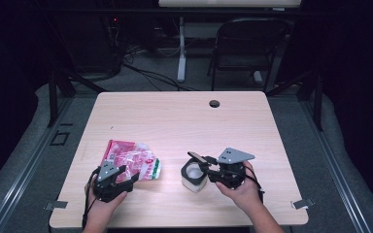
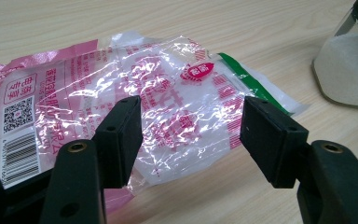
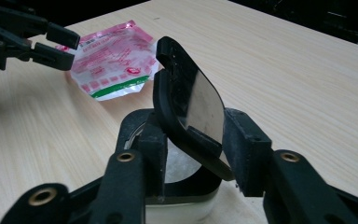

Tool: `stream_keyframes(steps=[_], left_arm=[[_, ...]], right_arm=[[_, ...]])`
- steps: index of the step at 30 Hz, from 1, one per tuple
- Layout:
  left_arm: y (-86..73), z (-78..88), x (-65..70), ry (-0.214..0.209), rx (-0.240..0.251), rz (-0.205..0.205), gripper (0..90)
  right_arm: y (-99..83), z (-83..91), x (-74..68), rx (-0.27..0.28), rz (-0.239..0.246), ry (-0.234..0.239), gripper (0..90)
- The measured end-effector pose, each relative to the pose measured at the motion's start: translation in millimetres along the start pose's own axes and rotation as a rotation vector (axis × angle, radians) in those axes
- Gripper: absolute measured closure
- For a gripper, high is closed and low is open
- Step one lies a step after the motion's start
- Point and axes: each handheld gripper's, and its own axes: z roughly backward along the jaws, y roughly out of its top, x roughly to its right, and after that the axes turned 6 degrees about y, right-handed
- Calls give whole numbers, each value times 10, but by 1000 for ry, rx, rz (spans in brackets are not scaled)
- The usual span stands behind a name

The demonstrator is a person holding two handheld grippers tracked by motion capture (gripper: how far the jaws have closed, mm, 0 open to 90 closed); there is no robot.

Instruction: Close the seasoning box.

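So you're at the lid step: your right gripper [image 3: 193, 154] has its jaws apart around the flipped-up lid [image 3: 189, 105] of the white jar [image 1: 193, 177], not pinching it. Your left gripper [image 2: 191, 140] hangs wide open over the empty pink bag [image 2: 121, 98], at the jar's 9 o'clock. Next you'd probably press that lid down, squarely

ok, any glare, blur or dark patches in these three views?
High view: table evenly lit, surroundings near black, slightly soft. Left gripper view: white glare streaks over the crinkled plastic bag; jaws sharp, jar at the edge mildly blurred. Right gripper view: the jar's raised lid shows a grey sheen on its inner face; the far table corners fall dark.
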Motion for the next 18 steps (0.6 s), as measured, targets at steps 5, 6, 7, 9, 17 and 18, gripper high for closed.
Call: stream_keyframes(steps=[5, 6, 7, 9, 17, 18], left_arm=[[1, 0, 3, -1, 0, 1, 390], [-1, -1, 5, -2, -1, 2, 389], [-1, -2, 6, -2, -2, 2, 389], [-2, -3, 7, -2, -1, 2, 389], [-2, -4, 7, 0, -1, 3, 390], [-2, -5, 8, 0, -1, 3, 390]], right_arm=[[-7, -29, -34, -10, 16, 9, 567], [-7, -33, -37, -8, 18, 11, 562], [-7, -38, -45, -7, 19, 12, 552], [-8, -44, -51, -18, 26, 20, 528], [-13, -56, -74, -29, 41, 15, 509], [-13, -55, -74, -30, 41, 16, 507]])
